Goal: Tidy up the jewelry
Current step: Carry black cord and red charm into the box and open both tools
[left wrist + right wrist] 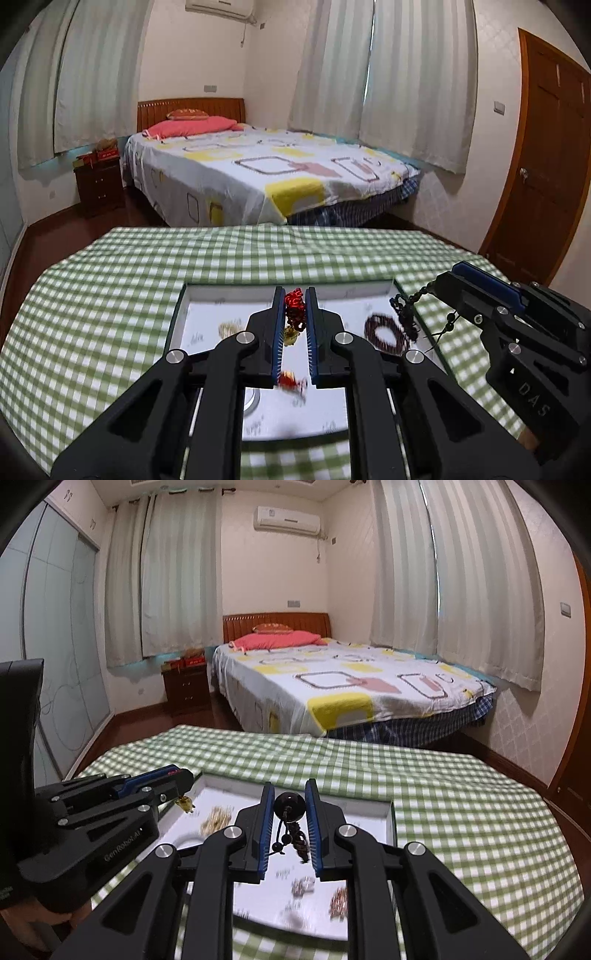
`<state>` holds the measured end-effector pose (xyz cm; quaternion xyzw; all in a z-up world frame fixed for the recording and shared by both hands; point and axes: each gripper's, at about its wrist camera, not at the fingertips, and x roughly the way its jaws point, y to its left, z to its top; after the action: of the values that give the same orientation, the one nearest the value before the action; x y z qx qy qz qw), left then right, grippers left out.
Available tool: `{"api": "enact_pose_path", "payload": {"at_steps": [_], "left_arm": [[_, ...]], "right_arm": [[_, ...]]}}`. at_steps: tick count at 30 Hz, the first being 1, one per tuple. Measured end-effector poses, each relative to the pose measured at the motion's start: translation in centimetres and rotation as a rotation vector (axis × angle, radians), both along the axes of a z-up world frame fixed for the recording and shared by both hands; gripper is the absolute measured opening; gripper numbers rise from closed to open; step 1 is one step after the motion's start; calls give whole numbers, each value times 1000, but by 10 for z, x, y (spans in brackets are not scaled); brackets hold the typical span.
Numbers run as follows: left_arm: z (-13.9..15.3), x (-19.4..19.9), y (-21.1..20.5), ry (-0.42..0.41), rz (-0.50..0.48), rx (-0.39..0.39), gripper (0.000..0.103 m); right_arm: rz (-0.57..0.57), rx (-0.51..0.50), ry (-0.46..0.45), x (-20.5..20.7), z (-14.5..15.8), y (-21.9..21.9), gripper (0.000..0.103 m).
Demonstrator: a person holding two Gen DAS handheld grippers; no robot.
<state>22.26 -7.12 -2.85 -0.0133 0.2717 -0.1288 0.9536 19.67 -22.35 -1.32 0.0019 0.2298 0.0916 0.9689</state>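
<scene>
Tray (181, 317) on table (110, 280); gold chain (229, 328) left inside, bead bracelet (386, 334) right; bed (258, 170) behind.

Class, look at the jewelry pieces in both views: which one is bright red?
The red beaded piece held in the left tongs over the tray. The right tongs hold a dark bead string; a brown bracelet lies in the tray.

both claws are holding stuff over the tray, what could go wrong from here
1. The left claw grips a red knotted charm whose gold end hangs loose; it could snag the gold chain lying in the tray.
2. The right claw holds a dark bead string with dangling cords; released carelessly, it might tangle with the coiled brown bracelet.
3. Both claws crowd the tray and could bump.
</scene>
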Motion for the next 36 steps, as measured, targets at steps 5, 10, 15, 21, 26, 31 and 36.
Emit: {"api": "enact_pose_path", "payload": {"at_steps": [5, 10, 15, 21, 26, 31, 36], "left_arm": [[-8, 18, -10, -12, 28, 21, 11], [-43, 41, -17, 65, 44, 57, 11], [-81, 62, -24, 151, 57, 104, 11], [-106, 77, -30, 224, 63, 141, 11], [-116, 79, -34, 252, 63, 167, 11], [-118, 82, -37, 261, 61, 173, 11], [-119, 82, -38, 264, 62, 171, 28]], "right_arm": [[-13, 6, 15, 21, -11, -2, 18], [-23, 11, 92, 41, -44, -3, 18], [-31, 9, 176, 58, -77, -4, 18], [-31, 7, 248, 70, -98, -6, 18], [-30, 8, 281, 76, -108, -8, 18], [-30, 1, 299, 81, -113, -8, 18], [-33, 4, 315, 83, -117, -9, 18]]}}
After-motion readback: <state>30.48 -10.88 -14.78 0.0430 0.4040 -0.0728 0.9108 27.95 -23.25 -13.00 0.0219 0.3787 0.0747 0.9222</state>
